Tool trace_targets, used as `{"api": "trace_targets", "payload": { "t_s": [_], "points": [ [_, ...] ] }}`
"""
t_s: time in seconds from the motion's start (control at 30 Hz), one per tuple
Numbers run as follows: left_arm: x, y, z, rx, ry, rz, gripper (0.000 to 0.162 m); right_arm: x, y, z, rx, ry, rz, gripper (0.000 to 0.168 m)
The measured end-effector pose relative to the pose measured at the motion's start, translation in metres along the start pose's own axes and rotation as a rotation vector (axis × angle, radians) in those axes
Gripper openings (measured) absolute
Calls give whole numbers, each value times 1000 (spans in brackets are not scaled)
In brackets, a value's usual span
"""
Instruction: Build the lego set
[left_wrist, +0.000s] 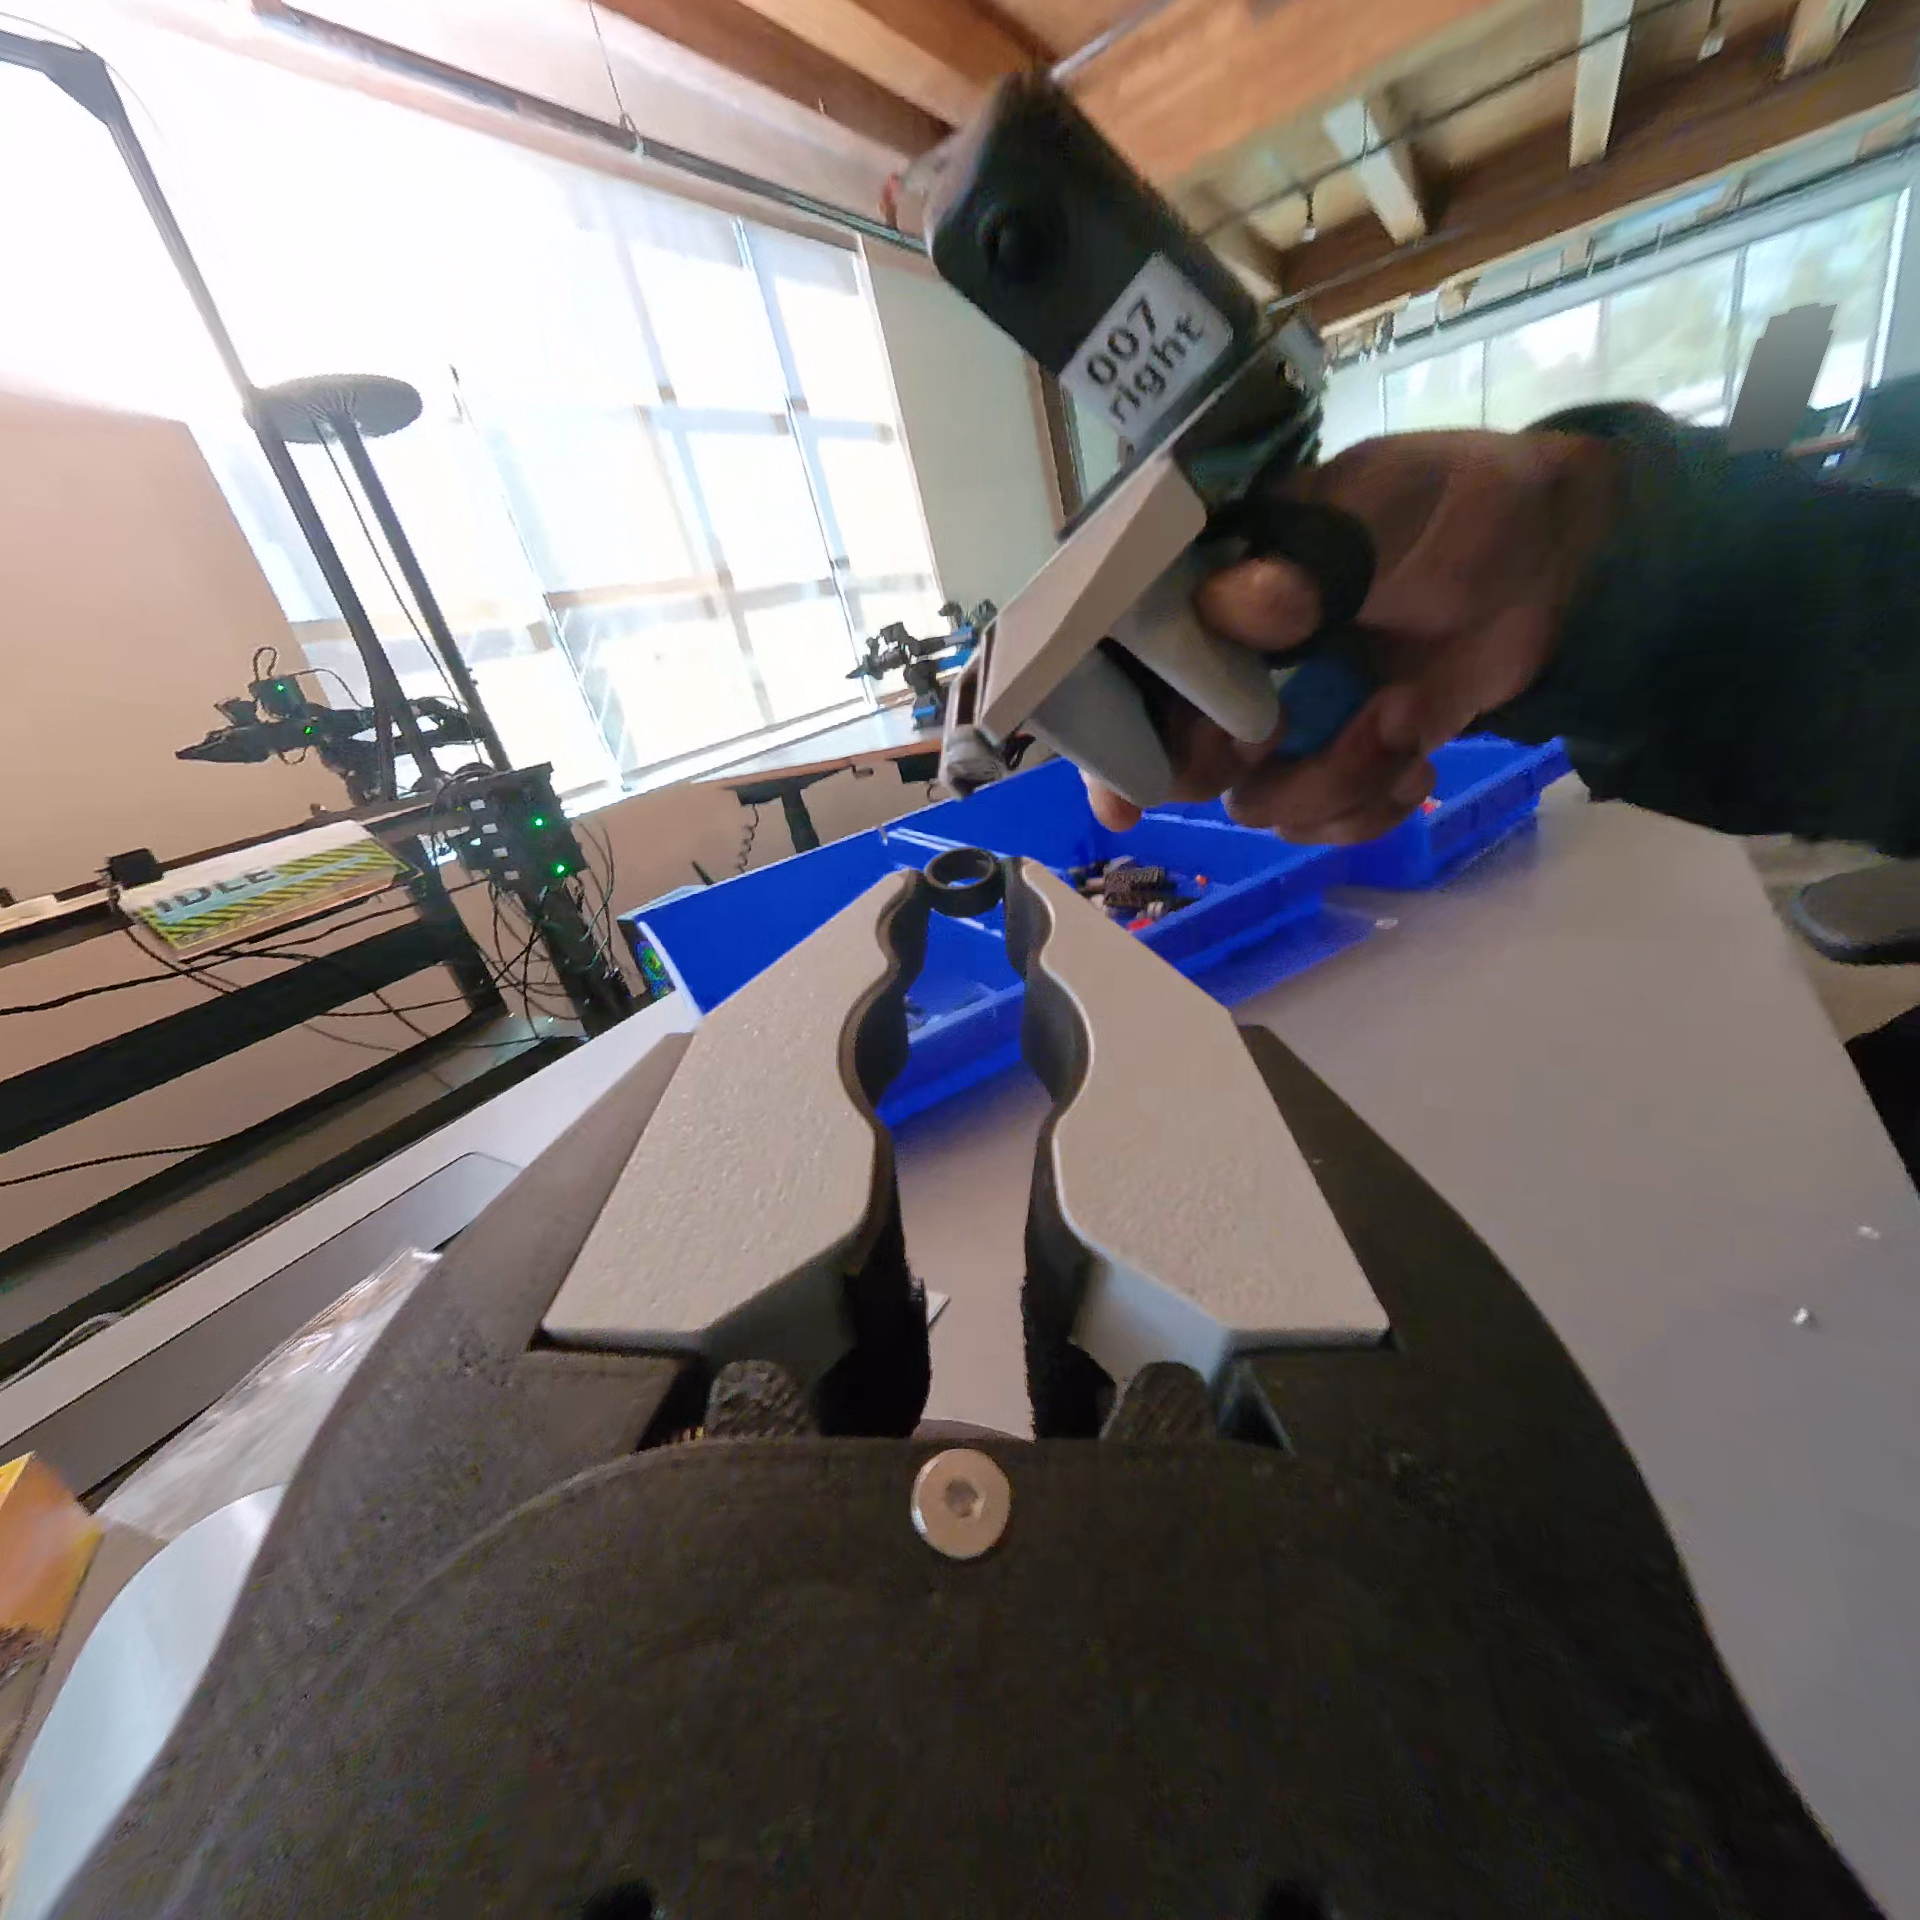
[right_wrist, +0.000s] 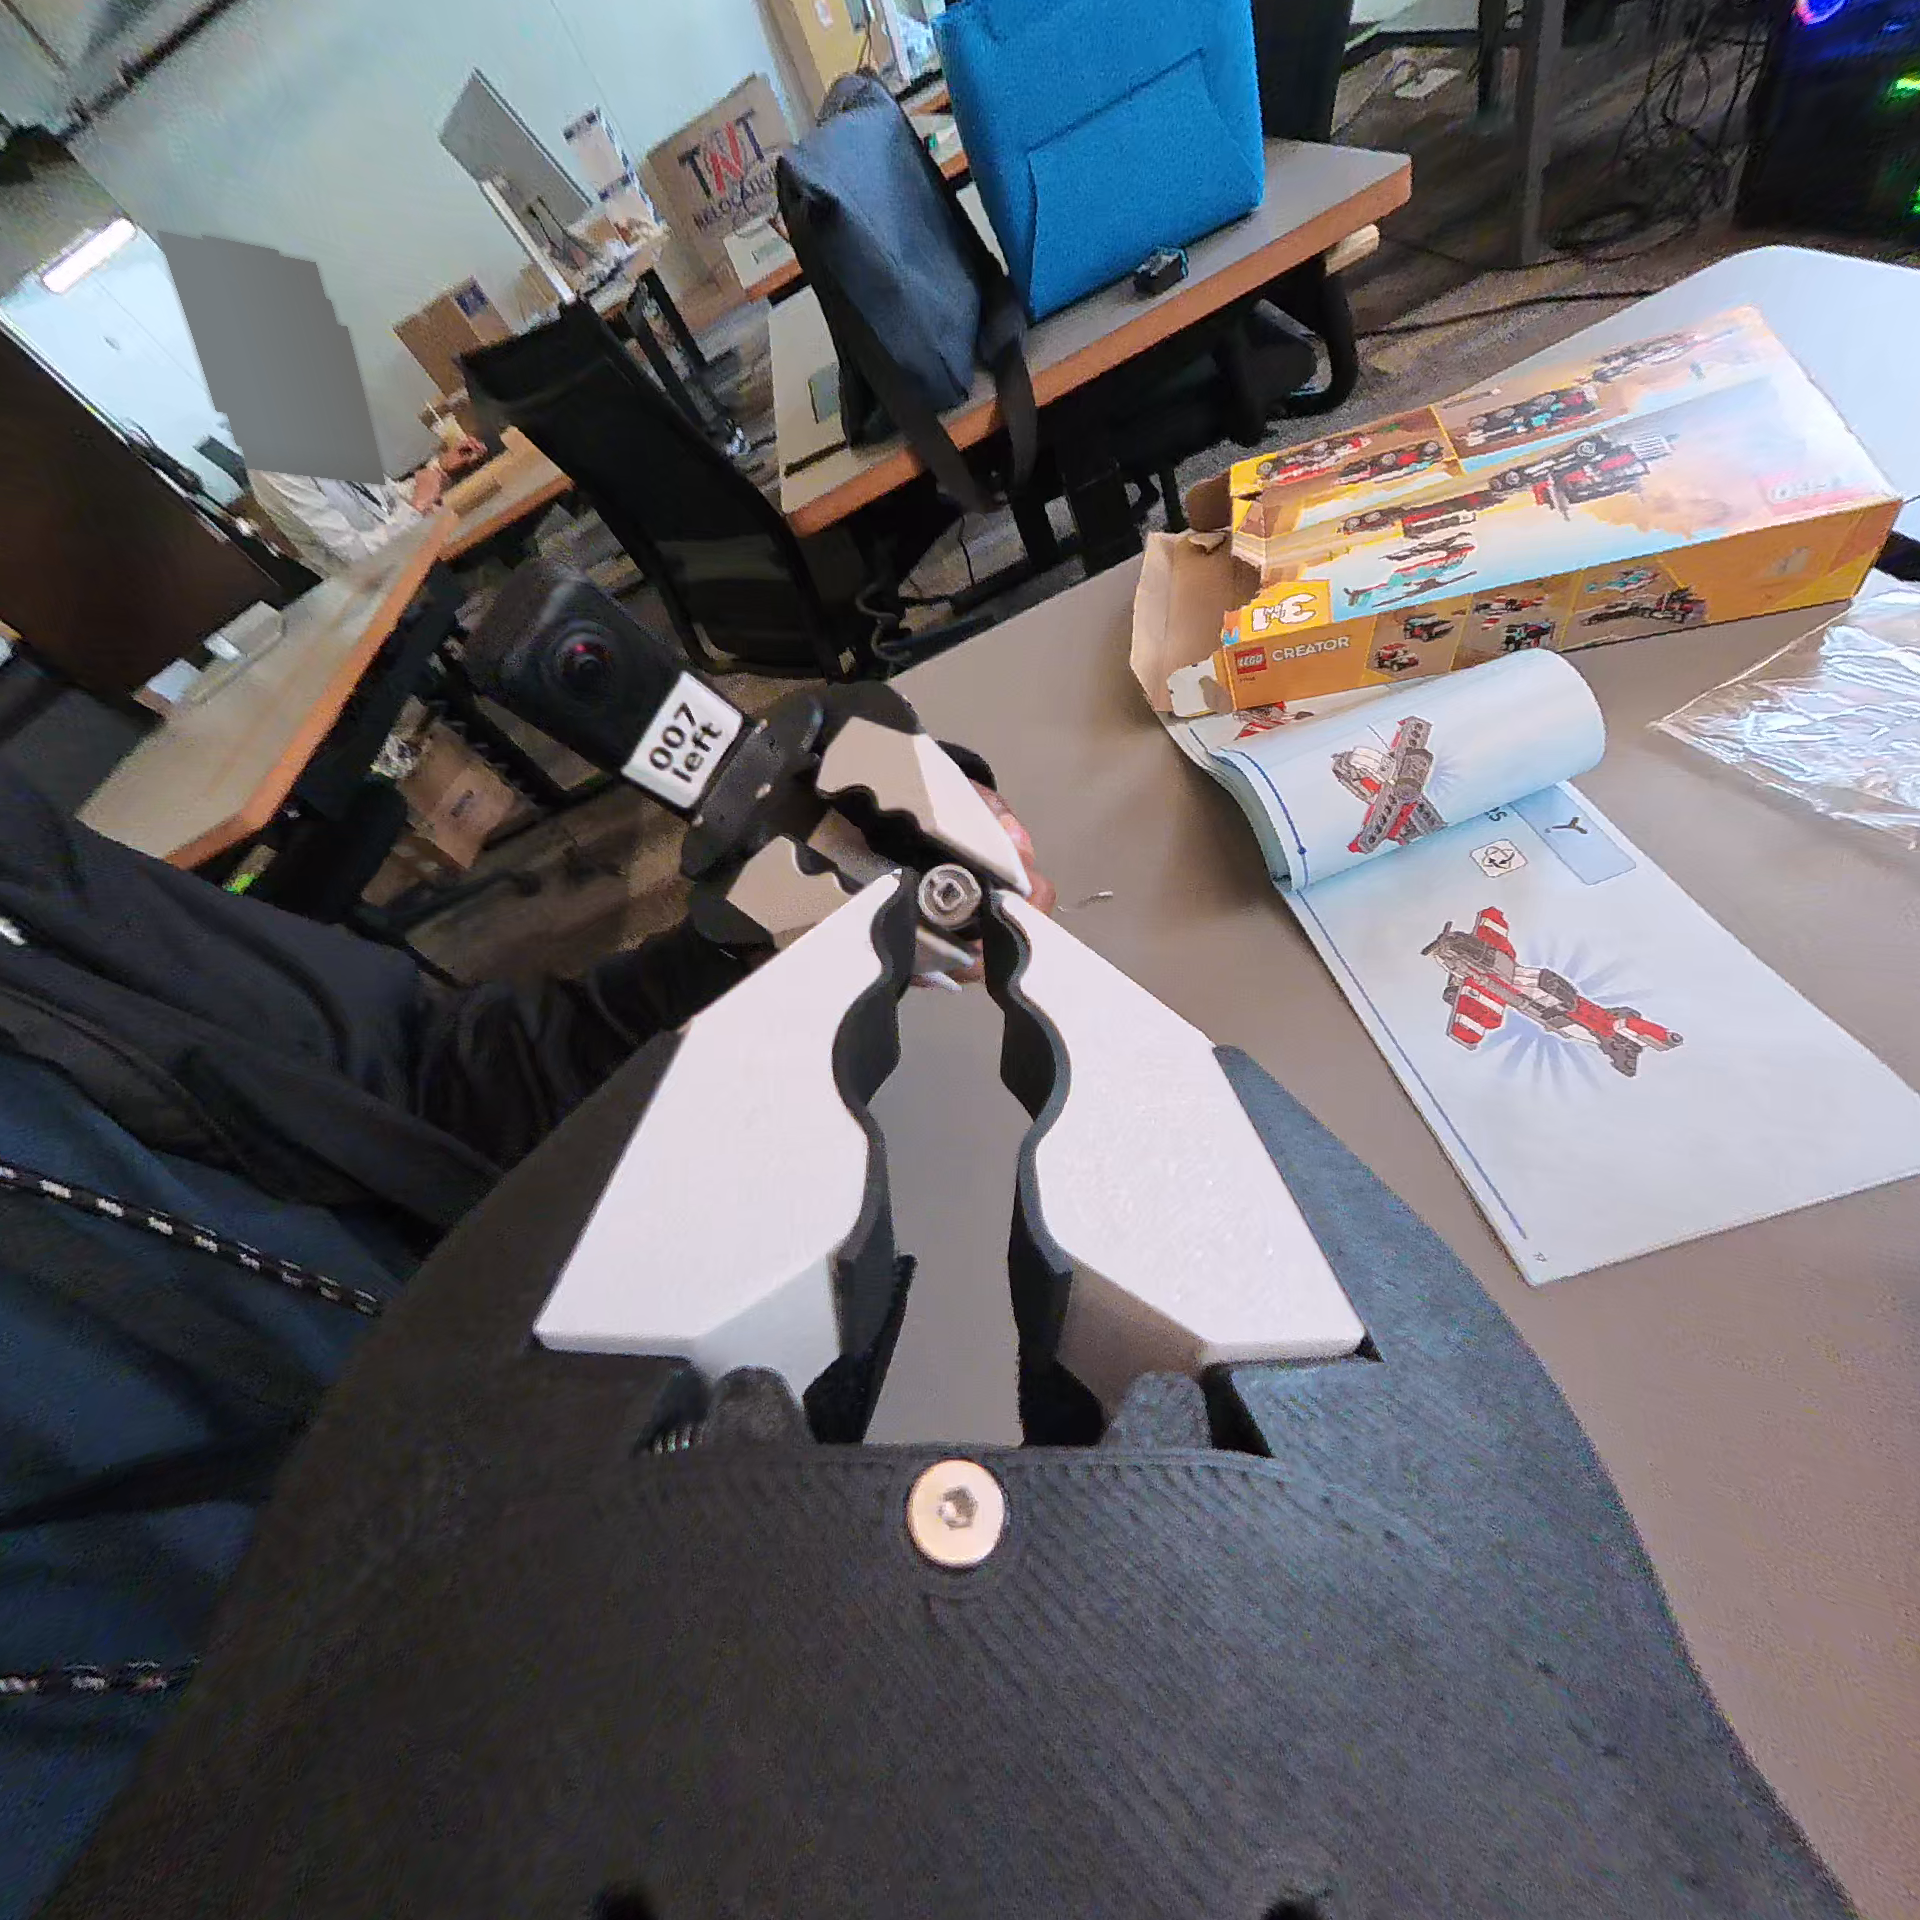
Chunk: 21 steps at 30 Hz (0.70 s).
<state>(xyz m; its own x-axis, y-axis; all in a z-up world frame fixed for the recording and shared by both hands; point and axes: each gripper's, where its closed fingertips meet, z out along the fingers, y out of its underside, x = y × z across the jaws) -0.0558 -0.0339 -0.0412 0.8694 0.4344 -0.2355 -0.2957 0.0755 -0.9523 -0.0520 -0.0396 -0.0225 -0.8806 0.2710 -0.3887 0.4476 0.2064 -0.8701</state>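
In the left wrist view my left gripper (left_wrist: 964, 875) is shut on a small black tyre ring (left_wrist: 961, 904) at its tips, held above the grey table (left_wrist: 1507, 1039). My right gripper (left_wrist: 971, 764) hangs just above and behind it, held by a hand. In the right wrist view my right gripper (right_wrist: 945, 902) is shut on a small grey wheel hub (right_wrist: 943, 891). The left gripper's fingers (right_wrist: 914, 790) lie right behind the hub, almost touching it. The tyre is hidden in this view.
A blue bin (left_wrist: 1039, 821) with several loose pieces (left_wrist: 1132, 888) stands at the table's far edge. The yellow set box (right_wrist: 1558, 499), the open instruction booklet (right_wrist: 1507, 987) and a clear plastic bag (right_wrist: 1808, 717) lie to the right. A person's torso is at the left. Both grippers' tips are close together, under 4 cm apart.
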Motion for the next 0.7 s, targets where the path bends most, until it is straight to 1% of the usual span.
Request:
{"api": "trace_targets", "payload": {
  "t_s": [0.2, 0.5, 0.7],
  "points": [
    [5, 8, 5, -63, 3, 49, 13, 2, 9, 8, -87, 47, -64, 12],
    [4, 15, 6, -108, -5, 66, 13, 9, 17, 11, -147, 117, -125, 12],
    [3, 22, 8, -168, -25, 99, 14, 16, 22, 12, -177, 173, -162, 12]
  ]
}}
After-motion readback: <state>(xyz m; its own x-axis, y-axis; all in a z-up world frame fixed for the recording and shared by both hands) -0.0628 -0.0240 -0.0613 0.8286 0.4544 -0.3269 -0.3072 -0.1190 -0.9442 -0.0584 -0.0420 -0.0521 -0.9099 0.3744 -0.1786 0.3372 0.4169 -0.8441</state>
